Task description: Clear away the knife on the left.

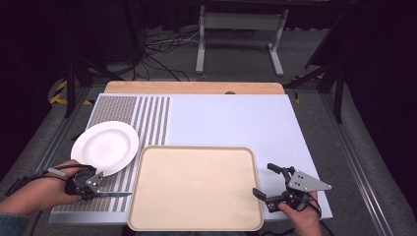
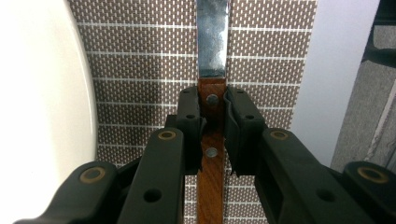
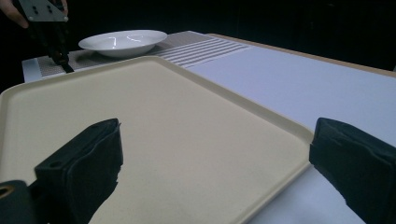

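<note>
The left gripper (image 2: 212,126) is clamped on the wooden handle of a knife (image 2: 212,51), held low over the woven mat (image 1: 110,110) near the table's front left corner. The white plate (image 1: 104,147) lies just beside it. Contact with the plate rim or the tray (image 1: 196,189) is judged possible if the blade is swung. The right gripper (image 1: 268,184) is held spread apart at the tray's right edge, gripping nothing.

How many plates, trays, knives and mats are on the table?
white plate: 1
beige tray: 1
knife, held by the left gripper: 1
striped mat: 1
Total: 4
</note>
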`<state>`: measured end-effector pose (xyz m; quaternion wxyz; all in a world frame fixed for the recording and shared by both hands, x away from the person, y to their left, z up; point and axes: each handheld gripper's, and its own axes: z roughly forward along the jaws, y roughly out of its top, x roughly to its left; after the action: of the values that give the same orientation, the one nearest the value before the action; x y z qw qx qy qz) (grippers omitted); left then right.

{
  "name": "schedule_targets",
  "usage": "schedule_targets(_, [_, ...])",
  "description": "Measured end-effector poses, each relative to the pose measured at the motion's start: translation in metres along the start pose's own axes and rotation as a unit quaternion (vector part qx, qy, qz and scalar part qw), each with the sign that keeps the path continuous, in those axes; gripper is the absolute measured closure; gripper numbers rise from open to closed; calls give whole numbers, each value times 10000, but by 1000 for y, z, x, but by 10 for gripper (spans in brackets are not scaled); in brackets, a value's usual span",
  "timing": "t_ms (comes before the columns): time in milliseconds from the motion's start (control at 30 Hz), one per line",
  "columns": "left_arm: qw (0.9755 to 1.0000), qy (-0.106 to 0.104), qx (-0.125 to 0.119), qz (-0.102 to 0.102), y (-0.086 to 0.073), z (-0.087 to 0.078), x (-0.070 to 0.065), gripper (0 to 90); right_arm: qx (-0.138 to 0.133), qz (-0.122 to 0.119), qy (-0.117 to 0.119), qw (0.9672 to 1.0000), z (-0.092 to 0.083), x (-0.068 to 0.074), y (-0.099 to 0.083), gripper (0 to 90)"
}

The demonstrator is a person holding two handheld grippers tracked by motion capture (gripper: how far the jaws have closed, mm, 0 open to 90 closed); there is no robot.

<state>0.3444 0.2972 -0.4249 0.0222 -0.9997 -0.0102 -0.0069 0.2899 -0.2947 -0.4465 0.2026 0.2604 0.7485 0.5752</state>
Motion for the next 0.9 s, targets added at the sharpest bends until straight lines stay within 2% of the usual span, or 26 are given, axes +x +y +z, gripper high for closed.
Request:
schedule_targets(67, [9999, 134, 3, 79, 0, 0, 0, 776, -1, 35, -11, 10000, 0, 0, 0, 34])
schedule_targets(133, [9998, 207, 11, -21, -2, -2, 0, 777, 3, 32, -2, 10000, 0, 0, 0, 35])
schedule_targets(267, [9992, 349, -173, -33, -4, -10, -1, 777, 1, 12, 3, 10000, 0, 1, 0, 35])
schedule_targets(333, [9990, 393, -230, -7, -5, -16, -1, 777, -4, 11, -1, 10000, 0, 1, 0, 35])
schedule_targets(433, [9985, 405, -331, -158, -9, -21, -2, 777, 10, 3, -6, 10000, 0, 0, 0, 35])
schedule_targets(500, [9978, 398, -485, -229, -12, -23, -2, 778, 10, -2, -5, 10000, 0, 0, 0, 35])
schedule_targets(567, [9974, 376, -575, -212, -13, -27, -2, 778, 1, 23, -14, 10000, -1, 0, 0, 35])
schedule_targets(733, [9953, 437, -822, -249, -15, -39, -6, 778, -4, 24, -5, 10000, -1, 0, 0, 35])
schedule_targets(800, [9935, 487, -987, -299, -16, -47, -9, 778, 8, -3, -15, 10000, -1, 0, 0, 36])
schedule_targets(833, [9935, 487, -987, -299, -16, -47, -9, 778, 8, -3, -15, 10000, -1, 0, 0, 36])
schedule_targets(900, [9908, 584, -1160, -366, -18, -54, -10, 778, -2, -4, -20, 10000, -1, 0, 0, 37])
